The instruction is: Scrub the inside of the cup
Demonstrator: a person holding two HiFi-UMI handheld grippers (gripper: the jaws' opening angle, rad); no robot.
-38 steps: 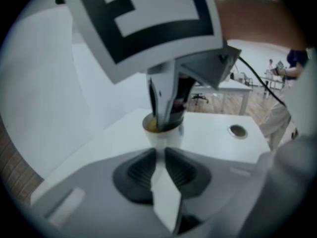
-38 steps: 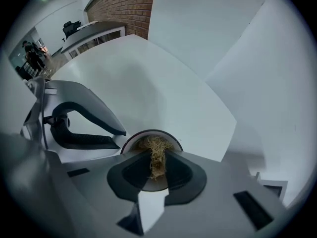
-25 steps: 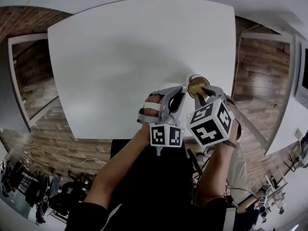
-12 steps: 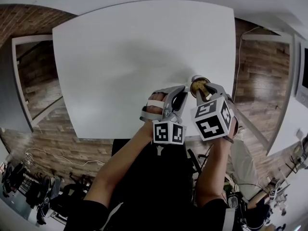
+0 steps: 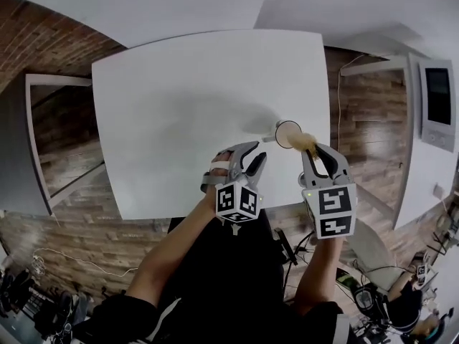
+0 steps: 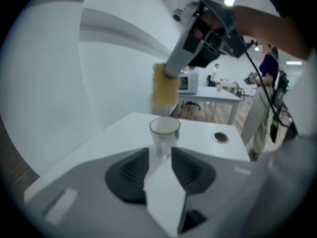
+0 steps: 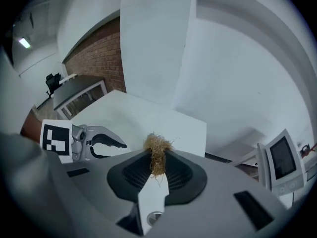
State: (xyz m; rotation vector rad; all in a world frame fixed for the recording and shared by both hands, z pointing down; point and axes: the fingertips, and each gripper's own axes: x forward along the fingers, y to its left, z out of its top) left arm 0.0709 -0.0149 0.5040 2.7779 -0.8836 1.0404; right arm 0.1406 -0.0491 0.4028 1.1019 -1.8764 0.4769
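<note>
My left gripper: the jaws are opening and stand wide, and the pads press on nothing. The cup stands upright on the white table, just past the left jaw tips and in line with the gap between them. It is a clear cup with the mouth up. I can't tell if anything is inside.

From the head view, the cup is toward the table's near right corner, a little in from the right edge and the near edge. The rest of the tabletop that shows is bare white.

My right gripper: the jaws are narrow, clamped on the scrubber, a tan fibrous wad that sticks out past the tips. In the left gripper view the scrubber hangs above the cup's mouth, outside the cup and not touching the rim. In the head view it sits just beside the cup on the near right side.

The two grippers are side by side over the near edge, left one to the cup's near left, right one to its near right. They are apart and not touching.

A wall screen shows beyond the table's right edge.
</note>
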